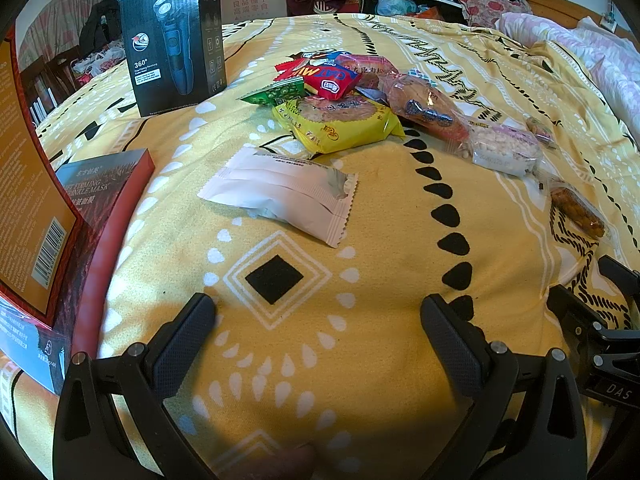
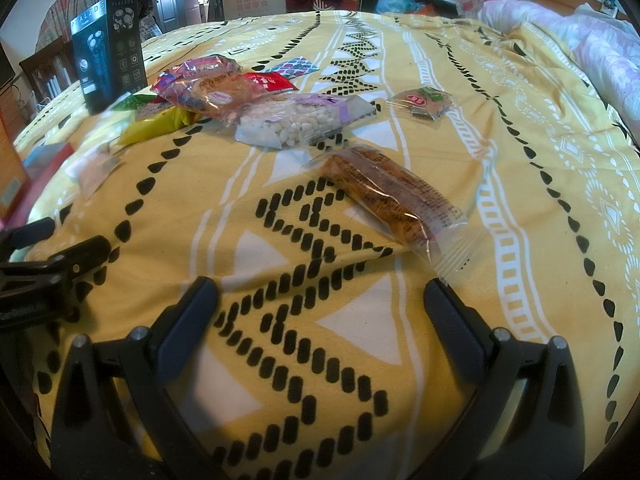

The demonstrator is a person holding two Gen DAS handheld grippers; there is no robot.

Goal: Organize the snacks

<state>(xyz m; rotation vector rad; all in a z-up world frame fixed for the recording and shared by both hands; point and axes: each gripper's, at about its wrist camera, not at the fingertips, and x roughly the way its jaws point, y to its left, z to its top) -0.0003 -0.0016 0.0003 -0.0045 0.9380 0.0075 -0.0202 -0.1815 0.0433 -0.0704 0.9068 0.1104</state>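
Snacks lying loose on the yellow patterned bed, sorting barely beginning.
Left tongs and right tongs are hovering spread, empty, before the white foil packet and clear-wrapped brown bar.

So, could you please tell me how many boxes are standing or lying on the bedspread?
3 that I can see: the black shaver box standing upright at the back left, the face mask box lying flat at the left edge, and an orange box beside it. Others may be hidden.
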